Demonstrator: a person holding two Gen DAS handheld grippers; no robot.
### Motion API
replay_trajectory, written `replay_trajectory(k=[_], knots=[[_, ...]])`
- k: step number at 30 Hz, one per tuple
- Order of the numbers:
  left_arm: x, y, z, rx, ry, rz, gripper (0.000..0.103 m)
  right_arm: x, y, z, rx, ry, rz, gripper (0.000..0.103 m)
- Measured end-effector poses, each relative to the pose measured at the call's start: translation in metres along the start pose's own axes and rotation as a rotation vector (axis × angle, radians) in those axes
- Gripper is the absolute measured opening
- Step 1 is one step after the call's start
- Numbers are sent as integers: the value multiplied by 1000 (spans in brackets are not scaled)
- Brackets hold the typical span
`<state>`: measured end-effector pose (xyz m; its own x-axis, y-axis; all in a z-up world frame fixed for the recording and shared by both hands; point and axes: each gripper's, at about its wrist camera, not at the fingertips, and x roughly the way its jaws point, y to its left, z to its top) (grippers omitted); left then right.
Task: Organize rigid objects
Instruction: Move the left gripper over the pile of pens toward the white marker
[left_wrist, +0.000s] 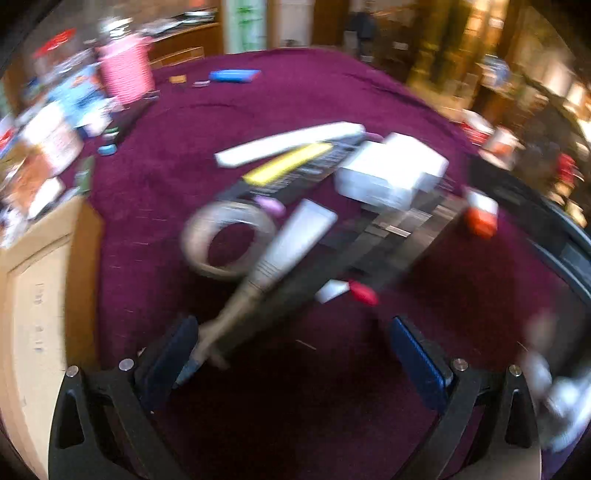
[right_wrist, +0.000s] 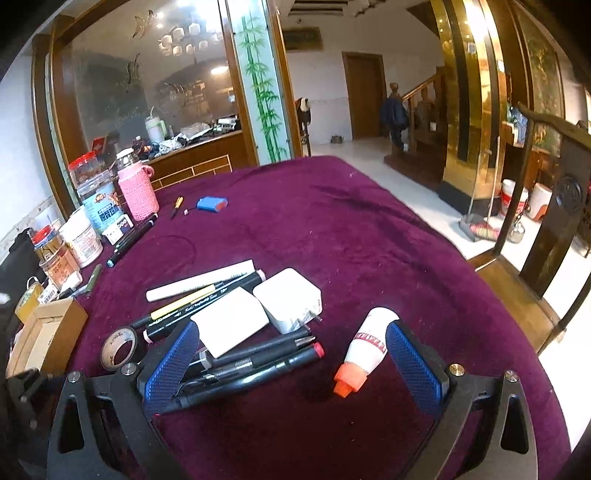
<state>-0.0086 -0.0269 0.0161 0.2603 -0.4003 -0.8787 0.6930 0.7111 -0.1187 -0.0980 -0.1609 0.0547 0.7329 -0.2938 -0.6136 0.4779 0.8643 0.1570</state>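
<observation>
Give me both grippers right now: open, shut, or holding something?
Left gripper: open, holding nothing; the picture is blurred by motion.
Right gripper: open, holding nothing; the glue bottle lies between its fingers, ungripped.

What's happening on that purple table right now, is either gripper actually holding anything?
Neither holds anything. Someone is tidying small items on the purple tablecloth with two handheld grippers. The right gripper hangs open around the glue bottle, which lies on its side between the fingers, unclamped. The left gripper is open too, and its view is motion-blurred. Pens, two white blocks, a tape roll and a white tube sit clustered mid-table.
</observation>
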Motion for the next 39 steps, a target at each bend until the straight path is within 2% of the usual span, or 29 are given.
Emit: replay_trajectory(k=[2, 4, 6, 7, 9, 11, 13, 15, 16, 17, 18, 19, 21, 24, 25, 27, 29, 30, 32, 34, 36, 37, 39], knots=[[-2, -11, -13, -11, 101, -216, 92, 1, 0, 0, 0, 6, 2, 102], [-21, -19, -25, 19, 57, -208, 89, 0, 1, -1, 2, 4, 4, 102], [-40, -13, -31, -4, 5, -239, 89, -1, 0, 0, 6, -3, 2, 102], [-48, -7, -33, -26, -30, -232, 89, -2, 0, 0, 9, -7, 1, 102], [-61, 4, -36, -43, -85, -152, 89, -2, 0, 0, 13, -8, 2, 102], [-59, 10, -38, -60, -84, -68, 89, -2, 0, 1, 15, -5, 8, 102], [-54, 16, -38, -88, -67, -39, 89, -3, 0, 1, 16, -12, 8, 102], [-41, 16, -35, -119, -45, -36, 70, -3, 0, 1, 16, -13, 9, 102], [-33, 18, -35, -142, -15, -60, 42, -3, 0, 1, 17, -10, 10, 102], [-24, 20, -32, -161, 8, -81, 33, -2, 0, 1, 19, -3, 13, 102], [-28, 22, -33, -183, -21, -91, 30, -2, -1, 1, 21, 2, 15, 102], [-28, 23, -33, -189, -20, -96, 22, -1, -1, 1, 23, 7, 20, 102], [-31, 22, -35, -196, -33, -95, 22, 0, -1, 1, 27, 18, 29, 102], [-33, 13, -37, -164, -62, 5, 28, 3, -1, 1, 26, 35, 41, 102], [-30, 9, -39, -135, -49, 51, 34, 3, -1, 0, 27, 37, 43, 102], [-28, -3, -40, -92, -65, 72, 47, 3, 0, 0, 25, 33, 36, 102], [-25, -11, -40, -63, -65, 76, 49, 1, 0, 1, 20, 21, 17, 102], [-28, -10, -41, -69, -68, 45, 49, -5, 1, 2, 16, -10, -5, 102], [-35, 0, -39, -112, -90, -18, 49, -28, 3, 4, 8, -133, -53, 102], [-44, 19, -39, -154, -117, 7, 49, -53, 3, 1, 19, -284, -87, 102], [-37, 32, -33, -192, -114, 31, 49, -60, 0, -8, 47, -359, -60, 102], [-37, 41, -34, -219, -103, 31, 49, -55, -2, -8, 58, -323, -40, 102], [-33, 51, -34, -236, -75, 13, 50, -32, -3, -2, 52, -176, -6, 102]])
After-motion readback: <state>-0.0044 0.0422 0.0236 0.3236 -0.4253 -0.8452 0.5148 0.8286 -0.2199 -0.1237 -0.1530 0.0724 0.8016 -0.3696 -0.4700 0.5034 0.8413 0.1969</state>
